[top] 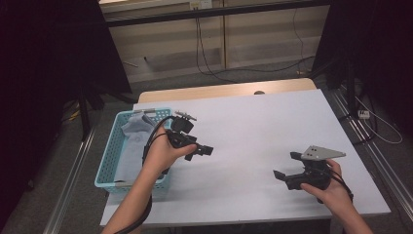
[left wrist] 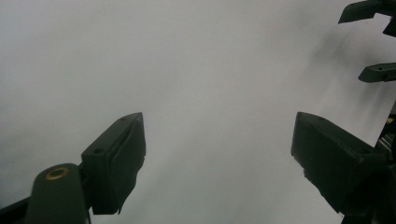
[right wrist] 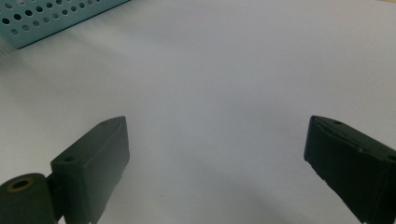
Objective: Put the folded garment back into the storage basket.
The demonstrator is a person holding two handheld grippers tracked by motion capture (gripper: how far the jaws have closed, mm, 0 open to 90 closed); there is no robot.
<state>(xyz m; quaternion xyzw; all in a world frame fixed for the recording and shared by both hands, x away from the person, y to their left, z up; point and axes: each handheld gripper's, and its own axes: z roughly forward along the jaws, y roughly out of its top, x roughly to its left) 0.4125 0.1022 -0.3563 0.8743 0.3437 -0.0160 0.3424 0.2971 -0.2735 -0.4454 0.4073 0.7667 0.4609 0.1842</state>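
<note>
White table (top: 253,126), grey carpet w/ cables behind; both grippers' fingers (left wrist: 116,158) spread wide, holding nothing.

A: Left gripper (top: 203,149) sits at the left, gripped in the person's left hand (top: 163,155), forearm rising from the near edge, jaws pointing right.

B: Jaws spread wide, nothing between them. And the other one?

A: Right gripper (top: 285,165) is low at the near right, right hand (top: 330,189) wrapped round its body, jaws aimed left.

B: Those gape as well, nothing held.
</note>
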